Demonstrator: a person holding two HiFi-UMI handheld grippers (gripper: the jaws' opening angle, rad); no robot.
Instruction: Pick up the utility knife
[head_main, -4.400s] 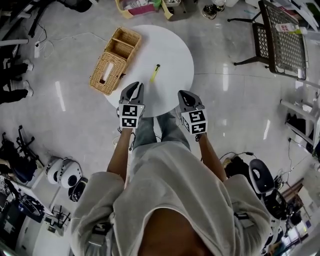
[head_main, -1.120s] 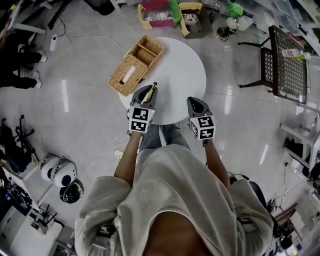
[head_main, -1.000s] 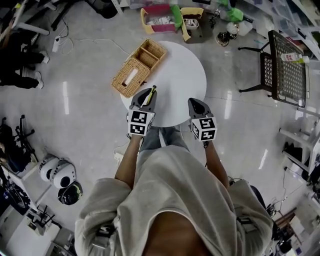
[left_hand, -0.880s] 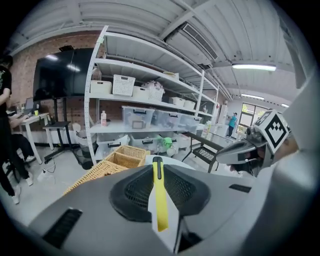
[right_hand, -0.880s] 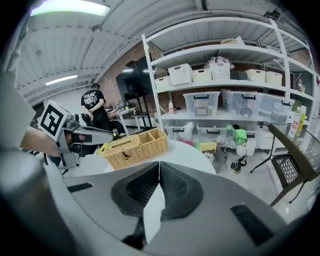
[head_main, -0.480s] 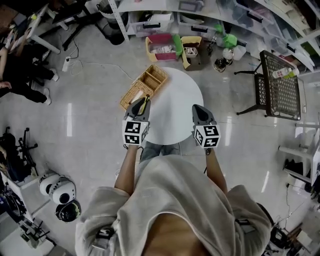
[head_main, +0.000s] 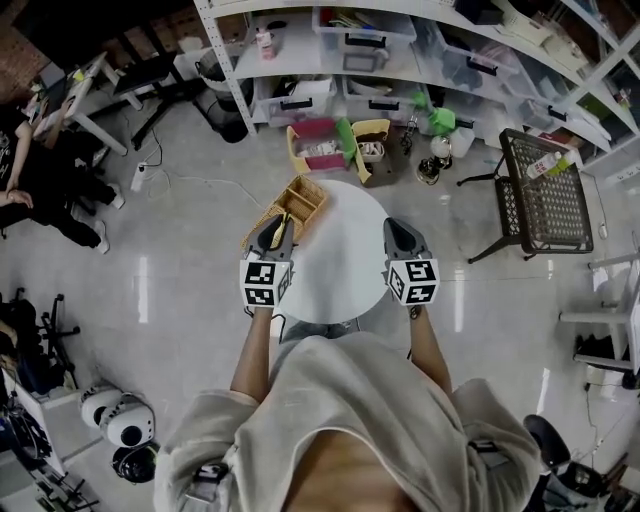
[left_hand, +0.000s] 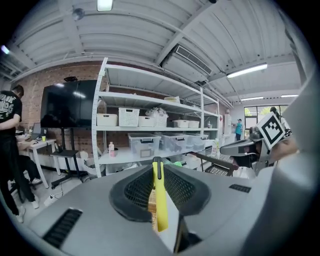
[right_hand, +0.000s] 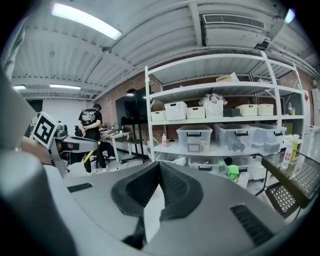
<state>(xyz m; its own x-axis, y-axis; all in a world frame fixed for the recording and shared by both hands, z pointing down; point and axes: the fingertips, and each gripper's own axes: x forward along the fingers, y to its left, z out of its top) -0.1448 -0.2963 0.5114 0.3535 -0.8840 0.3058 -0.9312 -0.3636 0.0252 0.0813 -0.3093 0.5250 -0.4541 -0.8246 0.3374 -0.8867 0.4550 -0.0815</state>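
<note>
The yellow utility knife (head_main: 283, 229) (left_hand: 159, 200) is clamped upright between the jaws of my left gripper (head_main: 277, 224) (left_hand: 158, 186), lifted well above the round white table (head_main: 340, 275). In the left gripper view the knife's black tip pokes out past the fingertips. My right gripper (head_main: 394, 226) (right_hand: 159, 168) hovers at the same height over the table's right side, its fingertips meeting with nothing between them. In the right gripper view the left gripper (right_hand: 75, 146) shows at far left with the yellow knife (right_hand: 90, 153) in it.
A wicker basket (head_main: 300, 197) sits at the table's far left edge. Beyond the table stand pink and yellow floor bins (head_main: 322, 146) and a white shelf rack (head_main: 400, 40) with storage boxes. A black mesh chair (head_main: 540, 190) is at right; a person (head_main: 20, 170) sits at far left.
Both grippers have risen together, the left one carrying the knife up off the table. The head view has tilted up, and the shelves now show beyond the table.
</note>
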